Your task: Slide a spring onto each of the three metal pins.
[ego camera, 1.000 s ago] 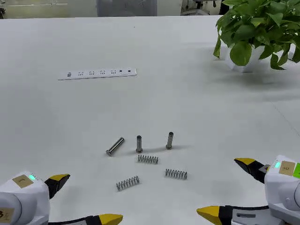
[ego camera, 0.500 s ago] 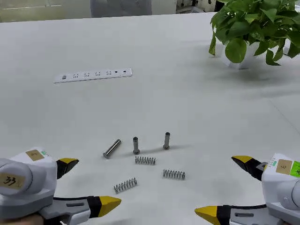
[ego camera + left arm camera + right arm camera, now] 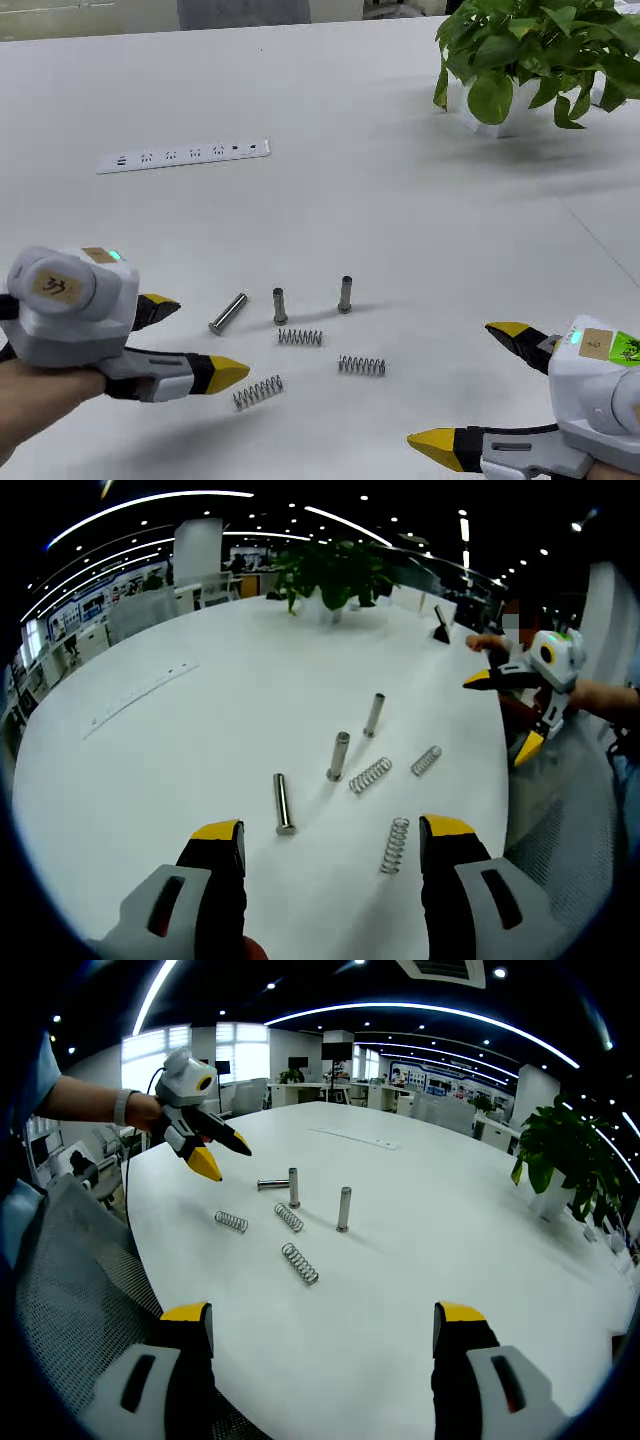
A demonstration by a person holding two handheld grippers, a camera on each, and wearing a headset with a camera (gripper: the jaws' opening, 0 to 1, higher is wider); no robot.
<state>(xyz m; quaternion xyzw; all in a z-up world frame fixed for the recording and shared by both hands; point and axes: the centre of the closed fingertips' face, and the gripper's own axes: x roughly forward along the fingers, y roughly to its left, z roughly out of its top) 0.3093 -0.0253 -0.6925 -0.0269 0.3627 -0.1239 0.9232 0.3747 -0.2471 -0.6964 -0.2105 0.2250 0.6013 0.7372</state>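
Observation:
Three metal pins rest mid-table: one lying flat, two upright. Three loose springs lie in front of them. My left gripper hovers open just left of the flat pin and the nearest spring, holding nothing. In the left gripper view the flat pin and a spring lie just beyond its yellow tips. My right gripper is open and empty at the front right, well short of the springs; its own tips frame bare table.
A white power strip lies at the back left. A potted green plant stands at the back right. The white table stretches wide around the parts. A mesh chair sits by the table edge.
My left gripper has come up and forward from the bottom left corner toward the flat pin and near spring, still open. The right gripper has barely moved. The head camera has shifted.

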